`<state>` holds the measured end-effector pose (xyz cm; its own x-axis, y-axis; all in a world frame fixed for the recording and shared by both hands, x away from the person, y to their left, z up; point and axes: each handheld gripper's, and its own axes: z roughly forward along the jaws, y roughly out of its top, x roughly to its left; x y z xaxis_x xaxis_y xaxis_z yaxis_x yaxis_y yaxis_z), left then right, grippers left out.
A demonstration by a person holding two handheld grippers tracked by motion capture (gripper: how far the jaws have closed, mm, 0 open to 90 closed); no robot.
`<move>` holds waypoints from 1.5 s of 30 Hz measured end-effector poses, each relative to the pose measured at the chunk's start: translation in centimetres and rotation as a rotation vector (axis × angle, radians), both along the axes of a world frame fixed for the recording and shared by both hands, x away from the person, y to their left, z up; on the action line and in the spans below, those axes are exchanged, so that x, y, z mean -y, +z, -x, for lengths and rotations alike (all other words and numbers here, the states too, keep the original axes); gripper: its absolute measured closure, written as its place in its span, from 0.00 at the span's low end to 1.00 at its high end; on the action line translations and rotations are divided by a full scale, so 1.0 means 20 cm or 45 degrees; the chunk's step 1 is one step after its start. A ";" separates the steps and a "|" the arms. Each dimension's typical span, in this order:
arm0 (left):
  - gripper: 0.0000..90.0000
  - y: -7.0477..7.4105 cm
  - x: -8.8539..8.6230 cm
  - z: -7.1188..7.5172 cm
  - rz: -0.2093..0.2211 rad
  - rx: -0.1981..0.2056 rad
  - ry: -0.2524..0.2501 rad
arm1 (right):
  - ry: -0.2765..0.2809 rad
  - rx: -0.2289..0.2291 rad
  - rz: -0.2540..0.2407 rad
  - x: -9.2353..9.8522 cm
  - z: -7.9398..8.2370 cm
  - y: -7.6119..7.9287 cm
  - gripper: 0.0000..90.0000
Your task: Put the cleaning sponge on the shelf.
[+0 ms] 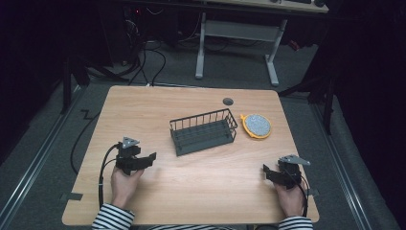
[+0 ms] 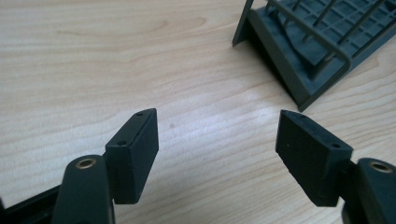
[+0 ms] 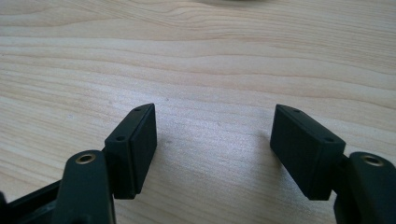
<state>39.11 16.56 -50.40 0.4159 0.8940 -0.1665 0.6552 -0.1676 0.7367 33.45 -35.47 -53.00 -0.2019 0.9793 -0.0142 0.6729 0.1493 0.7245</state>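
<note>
So your left gripper [image 2: 217, 135] is sitting with its jaws spread wide and nothing between them, just bare wood, and your right gripper [image 3: 214, 133] is doing exactly the same thing, wide open over empty tabletop. Both are resting low near your edge of the table [image 1: 201, 191], well apart from each other, left one [image 1: 143, 160] pointing roughly toward the dark wire basket [image 1: 203, 132] and the right one [image 1: 268, 172] aiming inward across the wood. In the left gripper view you're seeing the basket's near corner [image 2: 303, 51] up ahead and to the right, close but not touching anything. The other thing in play is that round grey scrub pad with the orange rim [image 1: 257, 125], lying flat just beside the basket's right end. Looks to me like you're sitting at the very start here, nothing grabbed yet, and my guess is the pad is going into the basket. If so, the right gripper is the nearer one, and since the pad is lying flat, you'll probably be wanting to come down steep and pinch across its rim instead of trying to scoop it.
</note>
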 end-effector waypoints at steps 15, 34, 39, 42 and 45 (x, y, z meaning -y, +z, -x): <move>0.36 -0.11 0.00 0.01 -0.064 -0.010 0.049 | 0.029 -0.010 -0.010 0.00 -0.01 0.00 0.31; 0.36 -0.16 -0.02 0.01 -0.042 0.049 0.080 | 0.074 -0.022 -0.207 0.07 -0.11 0.15 0.46; 0.35 -0.16 0.00 0.02 -0.091 0.058 0.076 | 0.070 -0.018 -0.210 0.09 -0.21 0.22 0.46; 0.35 -0.16 0.01 0.02 -0.123 0.064 0.068 | 0.062 -0.020 -0.206 0.09 -0.24 0.25 0.46; 0.36 -0.16 0.03 0.02 -0.168 0.072 0.070 | 0.049 -0.029 -0.212 0.11 -0.32 0.29 0.46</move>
